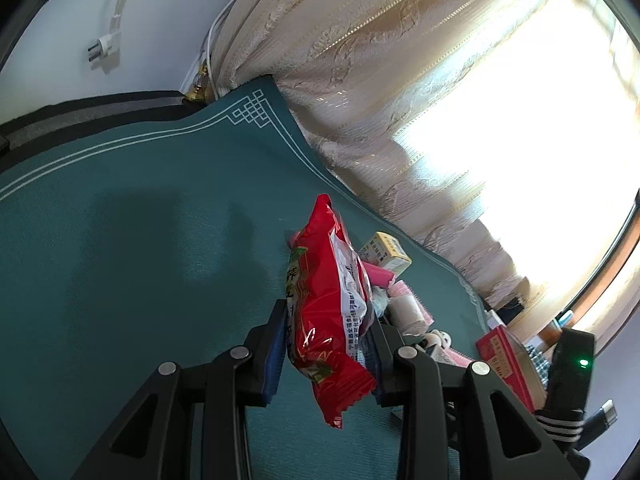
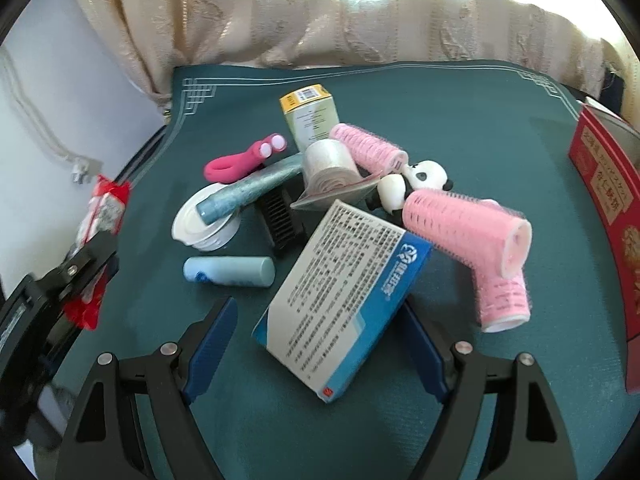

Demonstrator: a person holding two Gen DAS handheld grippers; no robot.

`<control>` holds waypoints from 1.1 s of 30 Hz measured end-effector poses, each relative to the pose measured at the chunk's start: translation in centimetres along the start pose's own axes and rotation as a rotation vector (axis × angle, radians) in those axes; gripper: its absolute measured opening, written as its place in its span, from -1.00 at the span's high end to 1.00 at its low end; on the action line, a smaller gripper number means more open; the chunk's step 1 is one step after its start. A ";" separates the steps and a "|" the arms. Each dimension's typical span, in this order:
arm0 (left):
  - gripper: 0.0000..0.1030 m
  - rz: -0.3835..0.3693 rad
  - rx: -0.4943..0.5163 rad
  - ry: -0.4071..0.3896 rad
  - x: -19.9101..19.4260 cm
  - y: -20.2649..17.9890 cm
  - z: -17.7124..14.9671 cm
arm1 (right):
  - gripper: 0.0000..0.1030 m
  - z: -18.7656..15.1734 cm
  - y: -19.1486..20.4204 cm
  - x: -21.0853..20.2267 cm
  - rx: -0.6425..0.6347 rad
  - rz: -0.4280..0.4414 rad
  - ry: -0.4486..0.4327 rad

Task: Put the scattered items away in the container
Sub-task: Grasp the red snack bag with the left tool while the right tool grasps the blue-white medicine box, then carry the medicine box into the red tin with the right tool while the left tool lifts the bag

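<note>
The left hand-held gripper [image 1: 326,344] is clamping a red snack packet [image 1: 328,304] between its blue pads, jaws drawn in narrow around it, and the packet is hanging clear above the green-clothed surface [image 1: 140,240]. From the right wrist view that same packet [image 2: 102,216] is showing off at the left edge of the cloth, well apart from the heap.

The right hand-held gripper [image 2: 320,340] is standing wide open and holding nothing. A white and blue medicine box [image 2: 340,300] is lying tilted between its two blue fingers; the right pad is just beside the box's edge, but I cannot tell whether it is touching, and the left pad is plainly apart from it.

Beyond the box the scattered things are sitting in a loose heap on the surface: two pink hair rollers [image 2: 480,236] crossing each other at the right, a third pink roller [image 2: 368,148] further back, a small panda figure [image 2: 416,184] between them, a roll of clear bags [image 2: 330,168], a yellow-topped carton [image 2: 310,116], a pink clip [image 2: 244,158], a glittery blue tube [image 2: 252,190] resting across a white cup [image 2: 204,220], a black comb [image 2: 280,216] and a pale blue cylinder [image 2: 228,272] lying on its side.

A red box [image 2: 604,208] is standing at the right edge of the surface. A cream curtain [image 2: 320,12] is hanging behind.
</note>
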State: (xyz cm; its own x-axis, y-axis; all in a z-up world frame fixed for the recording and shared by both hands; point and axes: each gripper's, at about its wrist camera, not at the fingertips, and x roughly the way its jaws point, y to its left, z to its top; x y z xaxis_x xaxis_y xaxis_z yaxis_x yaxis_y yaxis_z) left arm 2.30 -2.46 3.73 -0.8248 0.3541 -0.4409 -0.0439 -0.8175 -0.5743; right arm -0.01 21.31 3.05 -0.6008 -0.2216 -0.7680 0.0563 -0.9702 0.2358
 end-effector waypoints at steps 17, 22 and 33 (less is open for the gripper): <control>0.31 -0.040 -0.004 0.019 0.2 0.0 0.1 | -0.15 -0.3 -0.2 -0.3 0.008 -0.081 -0.050; 0.31 -0.022 -0.006 0.022 0.3 0.1 0.0 | -0.14 -0.7 0.1 -0.8 0.007 -0.039 -0.071; 0.31 0.028 -0.002 0.025 0.6 0.1 0.2 | 0.21 -2.4 -2.0 -4.0 -0.004 0.006 -0.138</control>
State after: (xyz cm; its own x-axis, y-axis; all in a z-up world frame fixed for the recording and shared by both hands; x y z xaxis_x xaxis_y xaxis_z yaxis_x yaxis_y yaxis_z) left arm 1.70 -2.38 3.51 -0.8113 0.3424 -0.4739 -0.0198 -0.8262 -0.5630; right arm 4.19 23.92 4.24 -0.7045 -0.2120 -0.6773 0.0634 -0.9693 0.2375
